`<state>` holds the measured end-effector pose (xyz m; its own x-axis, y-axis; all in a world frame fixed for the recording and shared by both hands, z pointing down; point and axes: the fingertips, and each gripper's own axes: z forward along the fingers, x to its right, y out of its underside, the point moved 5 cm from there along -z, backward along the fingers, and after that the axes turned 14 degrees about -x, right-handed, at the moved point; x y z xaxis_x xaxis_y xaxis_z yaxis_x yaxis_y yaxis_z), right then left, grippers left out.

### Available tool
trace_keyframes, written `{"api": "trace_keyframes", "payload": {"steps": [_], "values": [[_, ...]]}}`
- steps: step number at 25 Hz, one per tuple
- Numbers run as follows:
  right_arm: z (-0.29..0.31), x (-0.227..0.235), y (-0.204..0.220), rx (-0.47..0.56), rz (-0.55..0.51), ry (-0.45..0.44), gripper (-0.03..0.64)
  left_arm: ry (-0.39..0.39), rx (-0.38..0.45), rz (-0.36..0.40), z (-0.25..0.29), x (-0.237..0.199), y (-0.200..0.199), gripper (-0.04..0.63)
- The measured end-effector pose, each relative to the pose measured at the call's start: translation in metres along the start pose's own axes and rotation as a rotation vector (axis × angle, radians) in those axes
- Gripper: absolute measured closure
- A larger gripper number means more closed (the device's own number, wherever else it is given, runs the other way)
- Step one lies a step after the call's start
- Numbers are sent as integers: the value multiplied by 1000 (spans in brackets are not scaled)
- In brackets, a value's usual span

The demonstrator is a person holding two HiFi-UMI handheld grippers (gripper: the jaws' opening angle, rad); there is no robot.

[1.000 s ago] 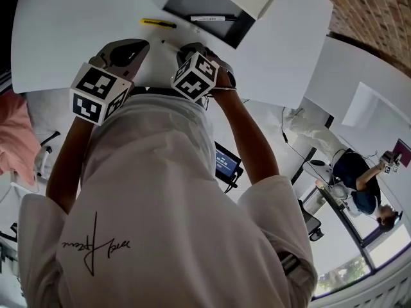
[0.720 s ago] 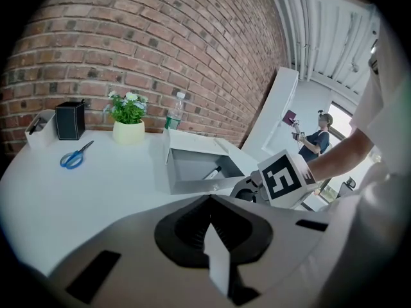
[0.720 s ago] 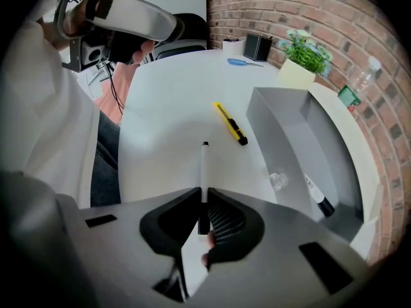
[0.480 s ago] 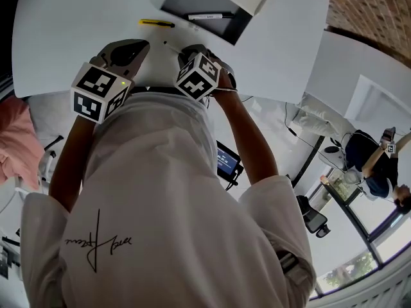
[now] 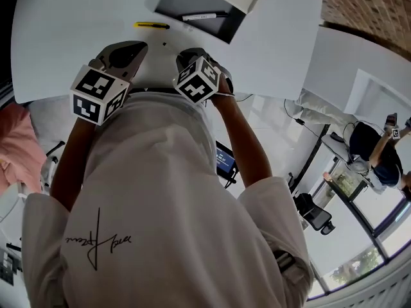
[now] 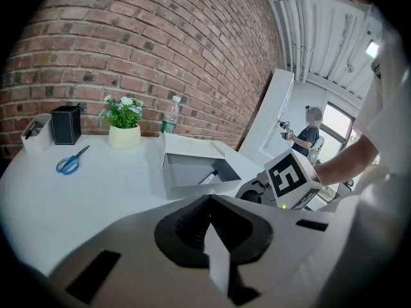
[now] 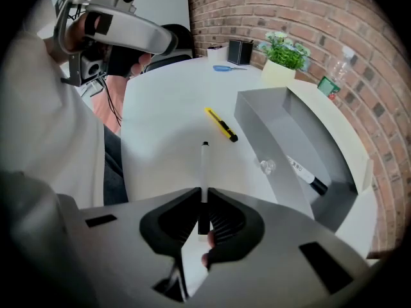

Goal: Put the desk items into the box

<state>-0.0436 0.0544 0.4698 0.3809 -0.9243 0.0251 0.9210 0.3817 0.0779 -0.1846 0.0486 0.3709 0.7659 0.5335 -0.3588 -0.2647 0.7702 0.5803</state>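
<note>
Indoors, brick wall [image 6: 160, 37] backs the white desk [image 6: 83, 194]; left gripper [image 6: 209, 201] closed empty; right gripper [image 7: 203, 194] pinches a white pen [image 7: 204, 165].

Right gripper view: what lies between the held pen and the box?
A slim yellow tool, black-tipped, likely a utility knife; the right gripper view shows it.

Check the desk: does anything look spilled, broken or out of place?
Nothing stands out. The plant and bottle stand upright, the box sits flat with a marker inside, and the cutter lies flat near it.
</note>
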Motion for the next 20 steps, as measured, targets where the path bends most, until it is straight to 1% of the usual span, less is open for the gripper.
{"api": "trace_keyframes", "payload": {"steps": [5,12,20], "values": [[-14,13,3,42,67,-17,563,8,3,9,9,1,-16,591],[-23,3,6,66,112,-14,563,22,11,28,4,5,-12,591],[-37,6,11,131,211,-50,563,24,-3,59,8,10,-13,591]]}}
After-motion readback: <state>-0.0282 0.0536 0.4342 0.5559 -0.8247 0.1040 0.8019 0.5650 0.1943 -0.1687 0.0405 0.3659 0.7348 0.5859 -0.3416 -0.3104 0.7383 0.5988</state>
